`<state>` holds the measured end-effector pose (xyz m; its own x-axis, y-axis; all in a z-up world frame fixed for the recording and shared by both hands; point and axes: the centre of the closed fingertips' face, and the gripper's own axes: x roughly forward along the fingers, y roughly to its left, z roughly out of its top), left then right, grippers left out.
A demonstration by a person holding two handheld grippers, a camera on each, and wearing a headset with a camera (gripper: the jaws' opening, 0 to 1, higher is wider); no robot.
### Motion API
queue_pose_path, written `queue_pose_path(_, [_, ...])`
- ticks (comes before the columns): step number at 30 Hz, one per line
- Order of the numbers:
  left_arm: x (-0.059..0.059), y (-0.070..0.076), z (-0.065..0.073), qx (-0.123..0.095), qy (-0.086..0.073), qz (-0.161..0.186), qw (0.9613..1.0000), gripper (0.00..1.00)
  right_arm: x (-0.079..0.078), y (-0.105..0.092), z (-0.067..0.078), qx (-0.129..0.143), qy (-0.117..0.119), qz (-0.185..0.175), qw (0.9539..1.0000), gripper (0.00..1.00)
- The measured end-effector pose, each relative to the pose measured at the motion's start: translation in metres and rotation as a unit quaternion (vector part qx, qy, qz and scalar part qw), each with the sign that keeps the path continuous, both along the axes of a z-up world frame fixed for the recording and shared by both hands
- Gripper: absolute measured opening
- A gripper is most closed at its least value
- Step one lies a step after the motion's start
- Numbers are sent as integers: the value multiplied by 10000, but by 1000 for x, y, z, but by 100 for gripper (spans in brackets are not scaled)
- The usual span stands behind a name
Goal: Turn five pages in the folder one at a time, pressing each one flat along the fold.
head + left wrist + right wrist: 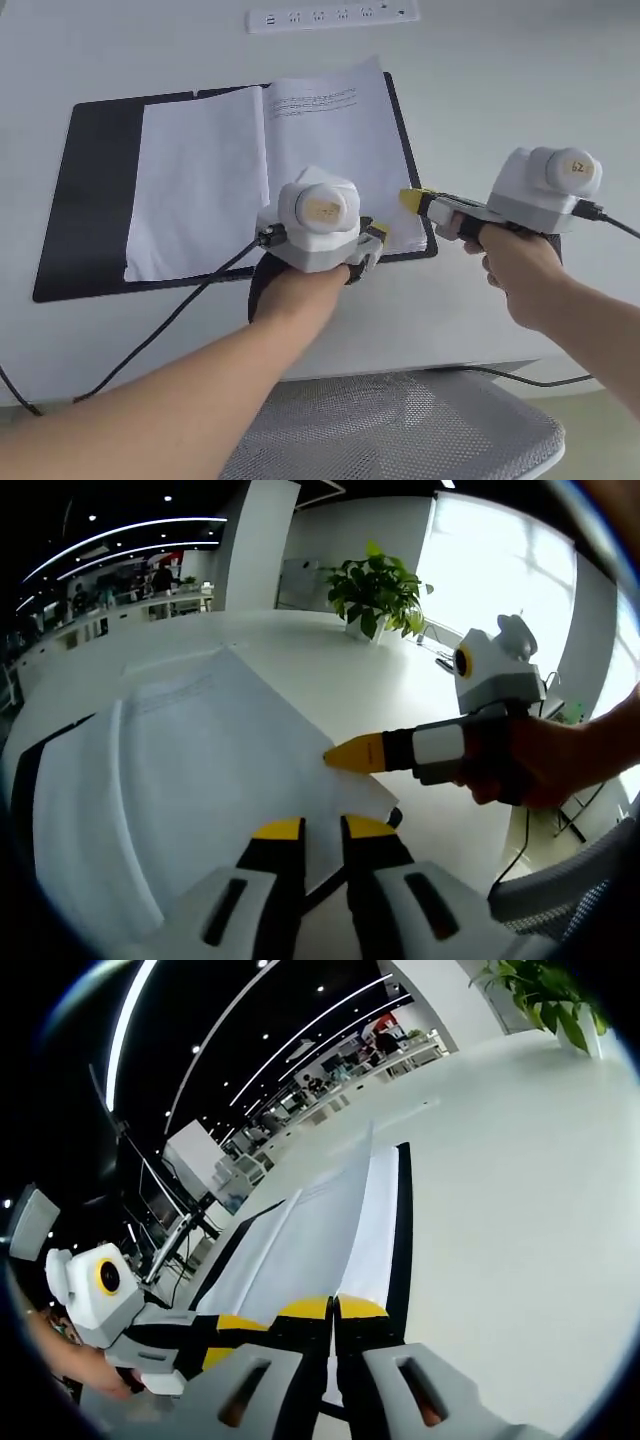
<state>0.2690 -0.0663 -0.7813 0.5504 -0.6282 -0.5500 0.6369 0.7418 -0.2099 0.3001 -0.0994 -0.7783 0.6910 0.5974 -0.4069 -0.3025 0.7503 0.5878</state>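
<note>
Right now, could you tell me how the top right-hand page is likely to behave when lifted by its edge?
Probably floppy: the top page is one thin sheet, curving up where the right gripper pinches its outer edge. Likely very light, yet it could crease near the fingers. Held at the fold of the folder, it should swing over, not slide.

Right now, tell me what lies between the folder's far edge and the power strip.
Nothing: in the head view the white table between the folder and the power strip is bare.

open tabletop (500,80) right of folder (90,200), power strip (330,15) behind
</note>
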Motion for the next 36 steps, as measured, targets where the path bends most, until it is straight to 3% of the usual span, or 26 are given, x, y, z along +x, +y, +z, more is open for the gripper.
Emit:
queue_pose_path(8, [-2,22,24,38,-297,-101,9995,19,0,2,16,341,-77,-147,9993,0])
queue_pose_path(14, [-10,47,35,167,-434,-151,9988,23,0,5,30,507,-145,-202,9984,0])
queue_pose_path(16, [-12,57,40,205,-558,-174,9981,26,-1,6,35,584,-139,-222,9979,0])
queue_pose_path(25, [-19,123,46,431,-578,0,9974,29,0,20,64,986,-287,-287,9943,0])
queue_pose_path(29, [-21,148,50,375,-583,189,9974,30,-1,30,75,1119,-341,-297,9927,0])
queue_pose_path(36, [-30,174,64,280,-654,386,9967,30,-2,47,92,1364,-442,-308,9892,0])
